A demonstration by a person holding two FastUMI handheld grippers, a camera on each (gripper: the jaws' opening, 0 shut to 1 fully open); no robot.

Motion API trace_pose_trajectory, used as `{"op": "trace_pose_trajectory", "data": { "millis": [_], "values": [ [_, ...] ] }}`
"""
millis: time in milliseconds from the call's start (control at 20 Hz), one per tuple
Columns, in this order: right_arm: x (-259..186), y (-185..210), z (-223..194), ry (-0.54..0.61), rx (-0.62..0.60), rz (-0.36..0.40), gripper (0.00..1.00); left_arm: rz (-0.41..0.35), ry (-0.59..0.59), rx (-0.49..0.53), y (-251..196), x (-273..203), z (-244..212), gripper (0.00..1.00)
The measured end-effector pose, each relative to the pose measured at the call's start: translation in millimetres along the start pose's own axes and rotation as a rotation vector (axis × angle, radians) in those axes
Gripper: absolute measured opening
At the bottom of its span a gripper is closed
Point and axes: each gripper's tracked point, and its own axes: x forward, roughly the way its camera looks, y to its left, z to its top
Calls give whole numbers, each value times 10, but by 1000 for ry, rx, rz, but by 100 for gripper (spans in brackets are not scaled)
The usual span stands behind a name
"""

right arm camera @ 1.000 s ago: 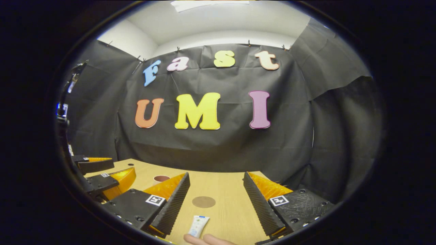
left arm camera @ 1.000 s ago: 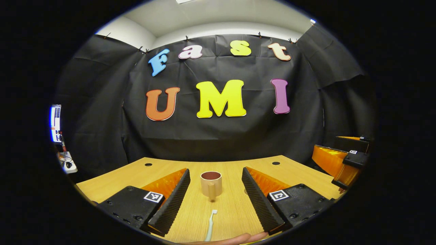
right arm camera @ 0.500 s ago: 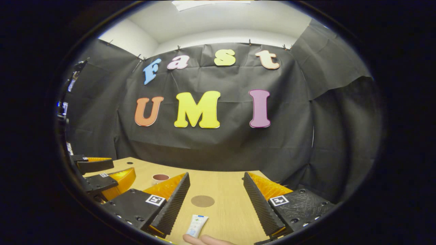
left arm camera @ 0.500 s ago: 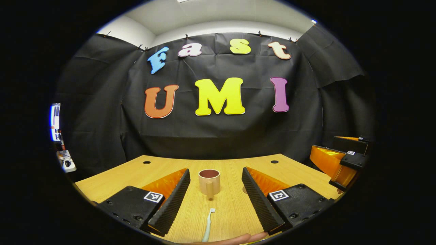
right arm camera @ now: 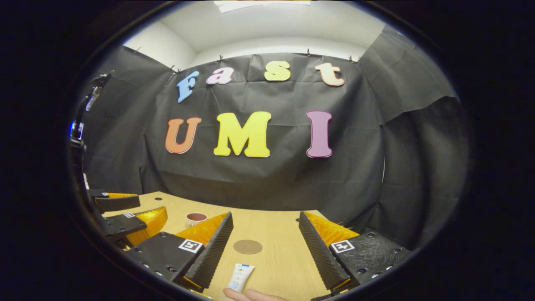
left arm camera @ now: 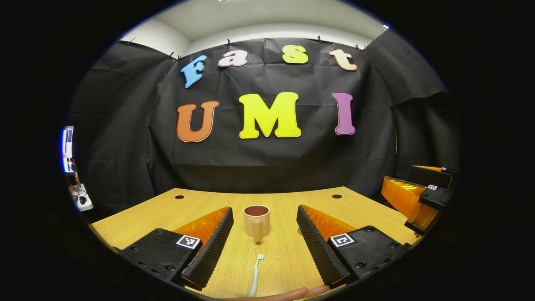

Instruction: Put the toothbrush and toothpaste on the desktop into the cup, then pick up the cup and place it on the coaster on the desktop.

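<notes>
Toothbrush [left arm camera: 255, 279] lies flat on the surface [left arm camera: 138, 217] between the spread fingers of the left tool [left arm camera: 264, 276], short of the cup [left arm camera: 256, 221]; toothpaste [right arm camera: 241, 278] lies between the open right tool [right arm camera: 263, 278], coaster [right arm camera: 247, 246] bare beyond. Over the last second both tools have only drifted slightly, so cup and coaster sit marginally higher in view; neither item is gripped.

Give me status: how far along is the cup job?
Nothing done yet. The toothbrush lies on the desk before the empty-looking cup; the toothpaste lies short of the bare coaster. Left gripper and right gripper are open, holding nothing. All steps remain.
</notes>
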Motion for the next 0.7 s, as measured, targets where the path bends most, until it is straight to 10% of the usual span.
{"op": "trace_pose_trajectory", "data": {
  "millis": [700],
  "values": [
    [151, -17, -246, 75, 6, 8, 95, -39, 337, 22, 1, 204, -944, 97]
  ]
}}
